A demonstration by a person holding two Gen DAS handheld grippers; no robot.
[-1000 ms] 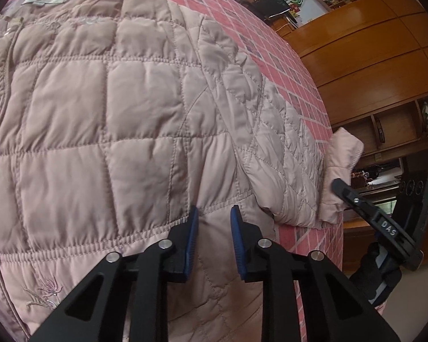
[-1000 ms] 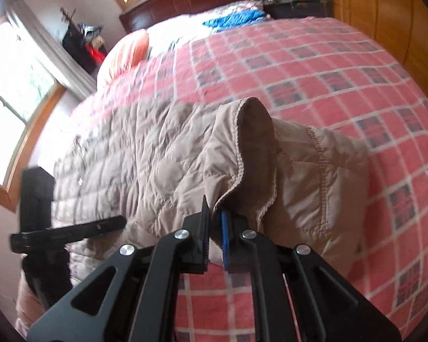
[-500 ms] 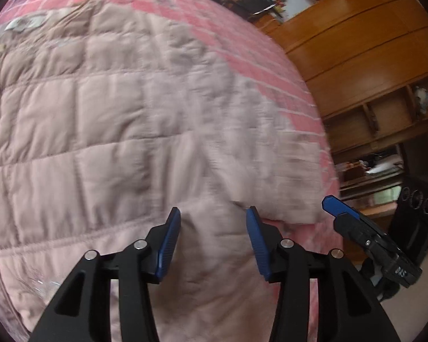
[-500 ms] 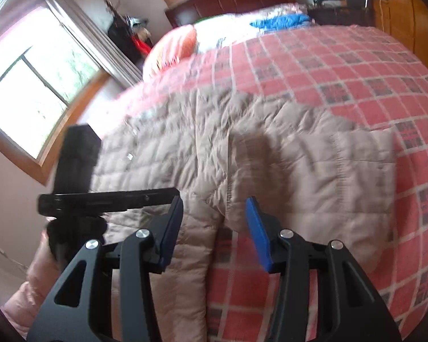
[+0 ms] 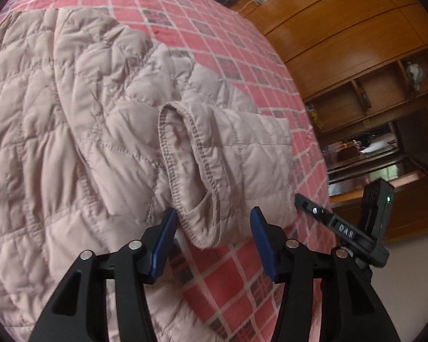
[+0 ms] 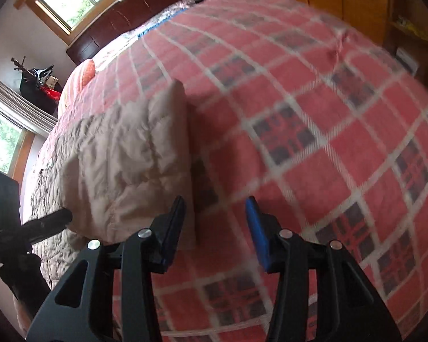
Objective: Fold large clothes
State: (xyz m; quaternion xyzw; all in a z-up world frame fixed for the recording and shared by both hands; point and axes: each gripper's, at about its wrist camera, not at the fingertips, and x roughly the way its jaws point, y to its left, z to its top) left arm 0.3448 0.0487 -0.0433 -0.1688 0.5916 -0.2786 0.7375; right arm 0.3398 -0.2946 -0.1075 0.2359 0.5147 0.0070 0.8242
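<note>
Both our left tool and right tool gape, holding nothing. We judge the quilted jacket soft, puffy and light; we would pinch its stitched cuff.

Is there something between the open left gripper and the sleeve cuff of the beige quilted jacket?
Nothing visible. The left gripper is open, and the beige quilted jacket's sleeve cuff lies right between its fingertips.

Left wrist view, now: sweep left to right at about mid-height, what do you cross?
Quilted jacket body → sleeve cuff opening → folded-over sleeve panel → red plaid bedspread → wooden shelving unit.
</note>
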